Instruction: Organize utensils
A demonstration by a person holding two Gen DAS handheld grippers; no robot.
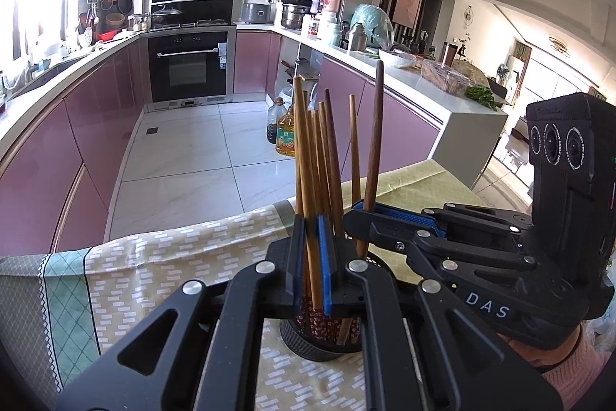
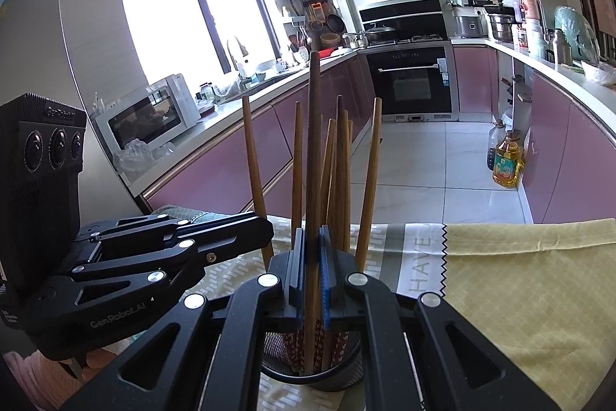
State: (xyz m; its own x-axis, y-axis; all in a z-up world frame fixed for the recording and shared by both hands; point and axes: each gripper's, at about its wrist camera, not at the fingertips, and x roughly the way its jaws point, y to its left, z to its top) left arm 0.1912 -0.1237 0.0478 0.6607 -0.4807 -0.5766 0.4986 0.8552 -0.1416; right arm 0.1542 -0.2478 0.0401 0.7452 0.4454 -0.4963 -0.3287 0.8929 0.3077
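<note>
A black mesh holder (image 1: 321, 343) stands on a patterned tablecloth (image 1: 161, 264) and holds several wooden chopsticks upright. My left gripper (image 1: 312, 249) is shut on a light wooden chopstick (image 1: 304, 149) that stands in the holder. My right gripper (image 1: 364, 208) comes in from the right and is shut on a dark wooden chopstick (image 1: 374, 137). In the right wrist view, my right gripper (image 2: 312, 253) clamps that dark chopstick (image 2: 313, 141) over the holder (image 2: 327, 378). My left gripper (image 2: 265, 224) comes in from the left beside a lighter chopstick (image 2: 254, 164).
The table's far edge drops to a tiled kitchen floor (image 1: 184, 149). Oil bottles (image 1: 285, 131) stand on the floor by pink cabinets. An oven (image 1: 188, 66) is at the back. A yellow cloth (image 2: 527, 280) covers the table's right part. A microwave (image 2: 146, 118) sits on the left counter.
</note>
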